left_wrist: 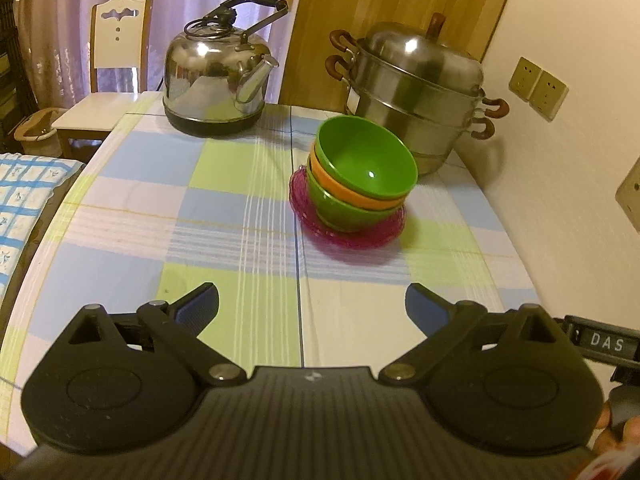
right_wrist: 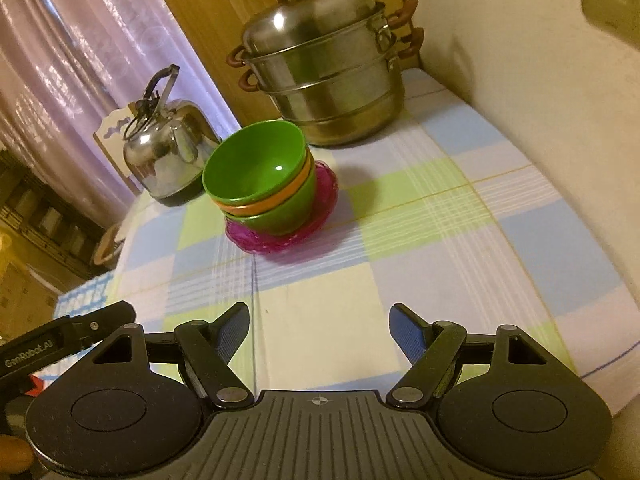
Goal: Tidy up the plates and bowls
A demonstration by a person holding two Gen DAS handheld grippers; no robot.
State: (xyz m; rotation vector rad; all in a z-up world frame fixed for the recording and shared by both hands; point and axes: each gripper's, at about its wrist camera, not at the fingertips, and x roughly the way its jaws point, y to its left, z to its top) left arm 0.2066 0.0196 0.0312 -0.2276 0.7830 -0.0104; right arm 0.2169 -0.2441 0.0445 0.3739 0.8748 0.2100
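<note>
A stack of three bowls stands on a magenta plate point(left_wrist: 344, 236) on the checked tablecloth: a green bowl point(left_wrist: 368, 162) on top, an orange bowl point(left_wrist: 352, 196) under it, another green bowl point(left_wrist: 340, 210) at the bottom. In the right wrist view the same stack shows with the top green bowl point(right_wrist: 256, 162), the orange rim point(right_wrist: 272, 202) and the magenta plate point(right_wrist: 280, 236). My left gripper point(left_wrist: 312, 304) is open and empty, well short of the stack. My right gripper point(right_wrist: 319, 324) is open and empty, also short of it.
A steel kettle point(left_wrist: 218, 80) stands at the back left of the table and a tiered steel steamer pot point(left_wrist: 416, 96) at the back right by the wall. A white chair point(left_wrist: 108, 80) stands beyond the table's far left edge. The wall runs along the right side.
</note>
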